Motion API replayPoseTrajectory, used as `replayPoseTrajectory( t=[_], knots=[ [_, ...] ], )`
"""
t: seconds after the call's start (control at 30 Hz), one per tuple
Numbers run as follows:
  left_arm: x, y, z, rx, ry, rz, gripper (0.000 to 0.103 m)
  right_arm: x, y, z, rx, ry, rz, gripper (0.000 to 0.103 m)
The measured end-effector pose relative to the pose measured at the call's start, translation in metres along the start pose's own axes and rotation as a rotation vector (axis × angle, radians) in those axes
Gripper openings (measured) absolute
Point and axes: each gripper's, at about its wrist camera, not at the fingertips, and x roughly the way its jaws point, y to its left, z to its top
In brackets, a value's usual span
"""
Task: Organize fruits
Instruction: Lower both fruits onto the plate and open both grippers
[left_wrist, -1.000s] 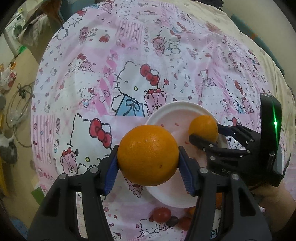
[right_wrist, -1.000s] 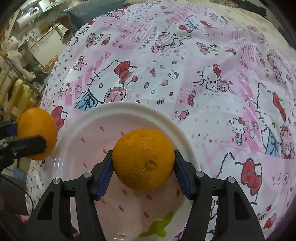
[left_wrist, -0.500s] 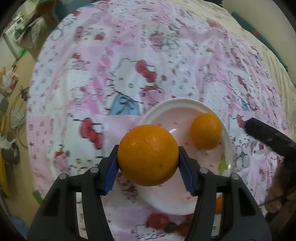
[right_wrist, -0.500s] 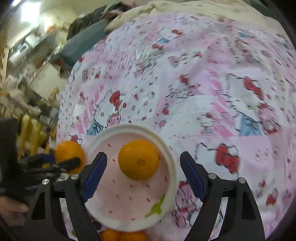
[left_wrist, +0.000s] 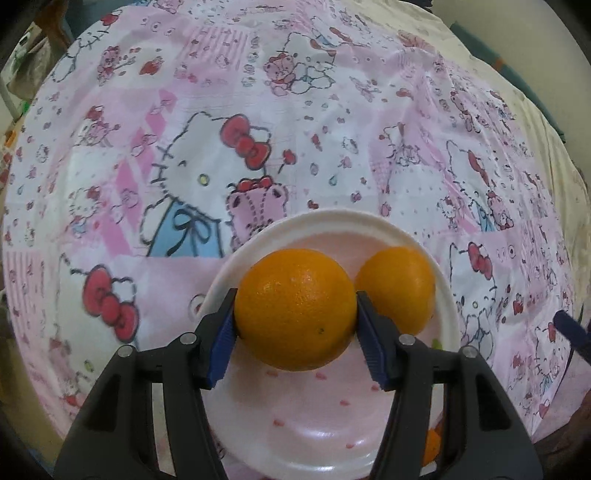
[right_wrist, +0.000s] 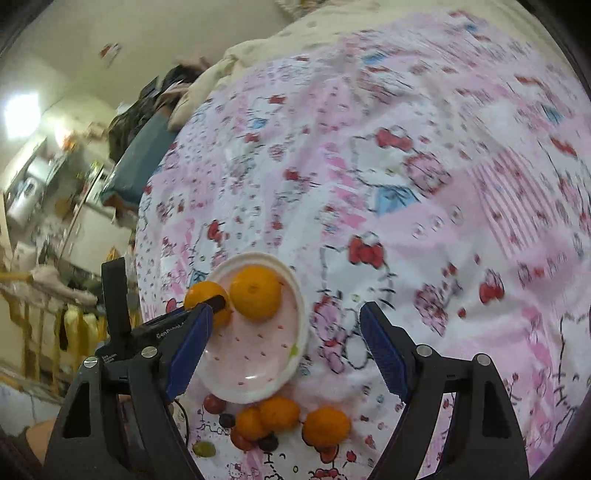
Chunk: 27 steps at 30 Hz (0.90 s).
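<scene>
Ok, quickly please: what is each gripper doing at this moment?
Left gripper: closed on an orange above the plate.
Right gripper: open, holding nothing.

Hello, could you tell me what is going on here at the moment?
A person is sorting fruit onto a white plate on a Hello Kitty cloth. The left claw grips an orange over the plate, beside a second orange already lying there. The right claw is open and empty, above loose oranges and grapes near the plate.

Left claw (left_wrist: 295, 332), right claw (right_wrist: 286, 349): black frames, blue ribbed pads, silver screws.
</scene>
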Motion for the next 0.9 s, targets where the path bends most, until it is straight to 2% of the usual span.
replayPoseTrajectory(
  t=[0.23,0.47,0.5,0.63,0.9],
  knots=[
    [0.008,-0.003,0.004,-0.003,-0.008,-0.009,0.057,0.004,-0.016,0.002,0.027,0.004,-0.01,0.084],
    [0.008,-0.004,0.004,0.002,0.023,0.006,0.059,0.009,-0.009,-0.001,0.026,0.038,0.044,0.084],
    [0.007,-0.005,0.004,-0.002,0.025,0.008,0.063,0.008,-0.005,-0.002,0.008,0.033,0.034,0.084],
    [0.001,-0.011,0.003,0.044,-0.007,0.043,0.077,0.005,0.0,-0.005,-0.039,0.017,-0.016,0.084],
    [-0.029,-0.002,0.001,-0.006,-0.078,0.051,0.077,0.003,0.001,-0.005,-0.037,0.021,-0.008,0.084]
  ],
)
